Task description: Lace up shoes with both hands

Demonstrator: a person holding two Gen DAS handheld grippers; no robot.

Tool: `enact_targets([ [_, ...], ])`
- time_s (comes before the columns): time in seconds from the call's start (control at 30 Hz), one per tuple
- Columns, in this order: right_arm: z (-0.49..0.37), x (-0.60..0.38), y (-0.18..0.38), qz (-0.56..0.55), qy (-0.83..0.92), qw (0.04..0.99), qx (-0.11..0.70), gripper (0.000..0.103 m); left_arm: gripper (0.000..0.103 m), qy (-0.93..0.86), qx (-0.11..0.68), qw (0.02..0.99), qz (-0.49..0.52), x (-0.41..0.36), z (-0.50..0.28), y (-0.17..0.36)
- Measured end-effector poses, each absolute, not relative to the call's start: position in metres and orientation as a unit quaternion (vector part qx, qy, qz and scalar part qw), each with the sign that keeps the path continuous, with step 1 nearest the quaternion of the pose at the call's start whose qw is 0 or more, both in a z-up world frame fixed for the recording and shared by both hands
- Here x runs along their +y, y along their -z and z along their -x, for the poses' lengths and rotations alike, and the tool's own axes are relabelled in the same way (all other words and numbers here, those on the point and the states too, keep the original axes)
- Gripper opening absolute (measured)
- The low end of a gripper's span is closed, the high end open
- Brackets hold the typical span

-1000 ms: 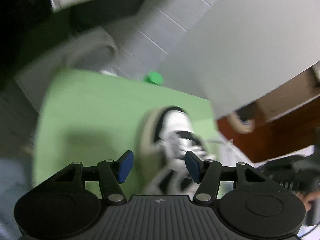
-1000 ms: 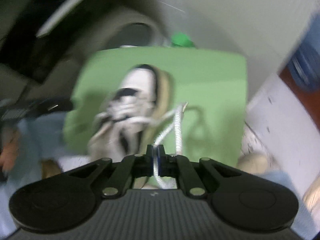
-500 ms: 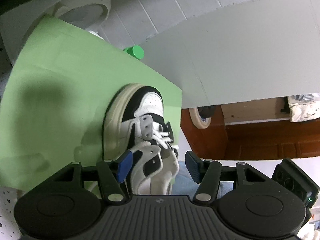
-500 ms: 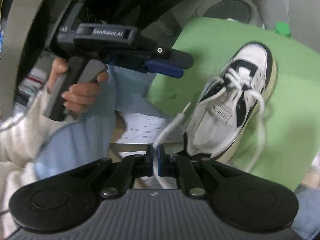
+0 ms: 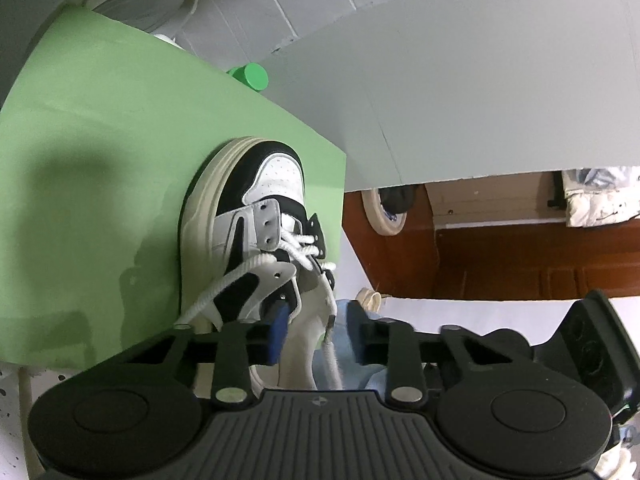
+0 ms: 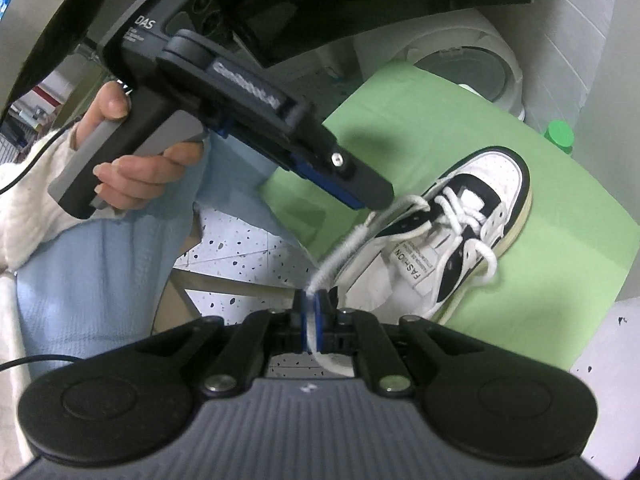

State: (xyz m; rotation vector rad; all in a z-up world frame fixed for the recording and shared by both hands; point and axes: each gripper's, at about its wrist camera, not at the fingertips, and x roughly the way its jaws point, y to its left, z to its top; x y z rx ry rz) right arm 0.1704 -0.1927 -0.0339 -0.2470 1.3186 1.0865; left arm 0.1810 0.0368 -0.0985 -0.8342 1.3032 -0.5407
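From my left wrist view, the shoe's (image 5: 256,240) heel end is hidden behind the left tongs (image 5: 318,334), and I can't tell whether the pads touch the lace (image 5: 331,360). From the right, the lace's tail (image 6: 328,362) vanishes under the right tongs (image 6: 311,322); the person's sleeve (image 6: 24,200) runs off frame.

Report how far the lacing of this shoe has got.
Done: the lower eyelets of the shoe carry crossed lace. In hand: the right gripper is shut on one lace end; the left gripper has just been closing around that strand, pads not yet pressing it. Left: the upper eyelets look empty, the other end hangs loose, nothing is tied.
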Motion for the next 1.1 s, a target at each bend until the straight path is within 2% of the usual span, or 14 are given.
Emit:
enact_targets([
  [0.1, -0.169, -0.188, 0.034, 0.118, -0.482, 0.649, 0.577, 0.004, 0.015, 0.246, 0.579, 0.684, 0.369, 0.035, -0.180, 0.098],
  [0.13, -0.169, -0.187, 0.034, 0.120, -0.483, 0.649, 0.576, 0.004, 0.006, 0.249, 0.579, 0.683, 0.369, 0.034, -0.180, 0.097],
  [0.3, -0.169, -0.186, 0.035, 0.136, -0.477, 0.654, 0.571, 0.005, 0.004, 0.245, 0.564, 0.698, 0.366, 0.034, -0.178, 0.093],
  [0.37, -0.168, -0.186, 0.035, 0.141, -0.468, 0.665, 0.564, 0.011, 0.004, 0.238, 0.559, 0.703, 0.369, 0.036, -0.178, 0.092],
  [0.43, -0.166, -0.187, 0.033, 0.138, -0.456, 0.681, 0.556, 0.028, 0.004, 0.235, 0.558, 0.702, 0.375, 0.037, -0.178, 0.092],
  [0.53, -0.165, -0.185, 0.027, 0.122, -0.432, 0.713, 0.538, 0.031, 0.004, 0.235, 0.555, 0.703, 0.378, 0.038, -0.178, 0.092],
  [0.63, -0.167, -0.180, 0.025, 0.123, -0.389, 0.744, 0.529, 0.028, 0.004, 0.237, 0.550, 0.704, 0.381, 0.037, -0.178, 0.090],
  [0.67, -0.168, -0.177, 0.025, 0.126, -0.378, 0.751, 0.527, 0.023, 0.004, 0.237, 0.549, 0.705, 0.382, 0.037, -0.178, 0.090],
  [0.7, -0.168, -0.175, 0.025, 0.130, -0.370, 0.755, 0.525, 0.014, 0.004, 0.237, 0.548, 0.705, 0.383, 0.038, -0.178, 0.089],
  [0.93, -0.170, -0.159, 0.028, 0.151, -0.345, 0.764, 0.525, 0.012, 0.004, 0.238, 0.548, 0.700, 0.391, 0.038, -0.178, 0.089],
  [1.0, -0.168, -0.154, 0.029, 0.171, -0.337, 0.767, 0.519, 0.004, 0.004, 0.239, 0.547, 0.697, 0.396, 0.038, -0.178, 0.089],
  [1.1, -0.164, -0.150, 0.030, 0.192, -0.335, 0.769, 0.509, 0.004, 0.004, 0.239, 0.547, 0.695, 0.400, 0.039, -0.179, 0.090],
])
